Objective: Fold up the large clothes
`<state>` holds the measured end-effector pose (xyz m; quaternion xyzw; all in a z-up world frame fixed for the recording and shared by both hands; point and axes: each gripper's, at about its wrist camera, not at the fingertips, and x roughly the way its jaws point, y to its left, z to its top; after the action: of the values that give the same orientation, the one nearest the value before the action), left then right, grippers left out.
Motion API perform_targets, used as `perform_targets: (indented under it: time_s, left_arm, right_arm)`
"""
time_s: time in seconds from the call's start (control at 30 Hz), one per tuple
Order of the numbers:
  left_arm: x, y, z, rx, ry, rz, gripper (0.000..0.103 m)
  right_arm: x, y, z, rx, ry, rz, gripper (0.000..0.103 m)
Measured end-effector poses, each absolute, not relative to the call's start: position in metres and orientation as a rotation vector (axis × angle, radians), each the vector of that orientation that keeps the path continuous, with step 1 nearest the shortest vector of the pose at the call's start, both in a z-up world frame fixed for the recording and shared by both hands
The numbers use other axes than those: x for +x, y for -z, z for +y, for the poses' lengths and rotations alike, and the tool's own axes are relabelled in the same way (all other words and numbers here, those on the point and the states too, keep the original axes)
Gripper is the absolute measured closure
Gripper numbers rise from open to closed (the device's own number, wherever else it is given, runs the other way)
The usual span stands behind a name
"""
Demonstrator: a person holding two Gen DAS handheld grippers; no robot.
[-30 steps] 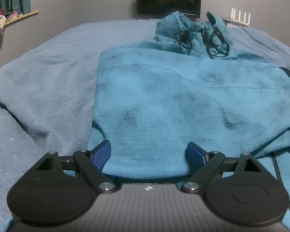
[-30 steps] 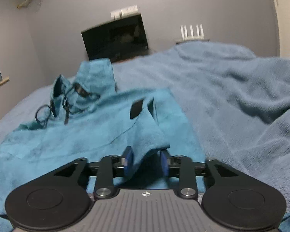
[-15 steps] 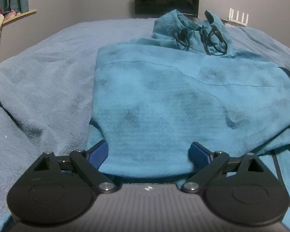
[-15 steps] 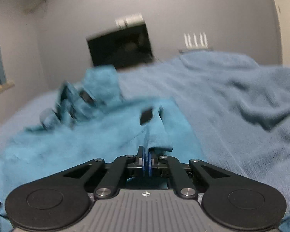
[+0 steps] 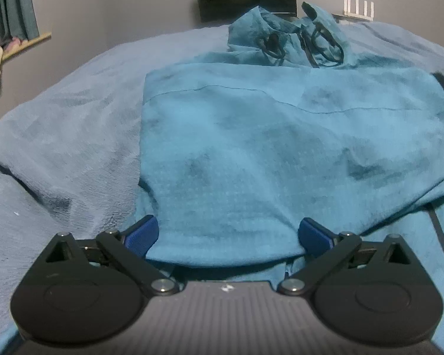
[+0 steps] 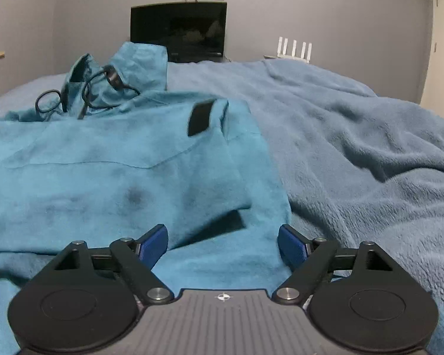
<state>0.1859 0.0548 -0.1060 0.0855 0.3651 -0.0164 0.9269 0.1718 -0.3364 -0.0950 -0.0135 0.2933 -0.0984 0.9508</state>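
- Since the earlier frames the right gripper (image 6: 223, 244) has let go: its blue pads were clenched on a fold of the teal fleece hooded top (image 6: 109, 177); now the jaws stand wide apart, the fold dropped flat at 12 o'clock.
- Left gripper (image 5: 226, 235) is released too, jaws spread either side of the garment's near edge, gripping nothing.
- That top lies spread on the grey-blue plush blanket (image 6: 355, 153), hood and black drawcords (image 5: 316, 41) at 12 o'clock.
- Progress, as I judge it: both side edges look turned inward, so the side folds seem done; folding the length and hood remains.
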Motion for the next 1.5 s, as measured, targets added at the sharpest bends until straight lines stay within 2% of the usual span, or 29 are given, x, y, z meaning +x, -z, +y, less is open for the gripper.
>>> perform_targets:
  time_s: [0.2, 0.53, 0.7, 0.97, 1.07, 1.2, 1.37, 1.47, 1.5]
  left_arm:
    - [0.169, 0.097, 0.045, 0.278, 0.002, 0.74, 0.0]
    - [0.154, 0.082, 0.055, 0.217, -0.018, 0.797, 0.0]
    - [0.157, 0.047, 0.051, 0.205, 0.046, 0.703, 0.0]
    - [0.212, -0.004, 0.005, 0.309, 0.167, 0.617, 0.0]
    - [0.232, 0.0, 0.0, 0.27, 0.204, 0.619, 0.0]
    - [0.247, 0.03, 0.005, 0.244, 0.173, 0.634, 0.0]
    - [0.255, 0.071, 0.021, 0.223, 0.134, 0.672, 0.0]
    - [0.261, 0.077, 0.026, 0.218, 0.126, 0.686, 0.0]
    - [0.262, 0.076, 0.027, 0.218, 0.123, 0.684, 0.0]
  right_arm:
    - [0.148, 0.081, -0.352, 0.114, 0.186, 0.549, 0.017]
    - [0.105, 0.065, -0.382, 0.271, 0.261, 0.541, 0.015]
    - [0.1, 0.056, -0.384, 0.319, 0.213, 0.485, 0.009]
    - [0.111, 0.046, -0.369, 0.267, 0.127, 0.419, 0.007]
    - [0.117, 0.043, -0.36, 0.225, 0.102, 0.417, 0.007]
    - [0.128, 0.031, -0.349, 0.19, 0.056, 0.404, 0.007]
    - [0.187, 0.0, -0.327, 0.154, -0.033, 0.421, 0.008]
    - [0.248, -0.013, -0.312, 0.184, -0.062, 0.442, 0.015]
    - [0.27, -0.014, -0.307, 0.197, -0.068, 0.454, 0.024]
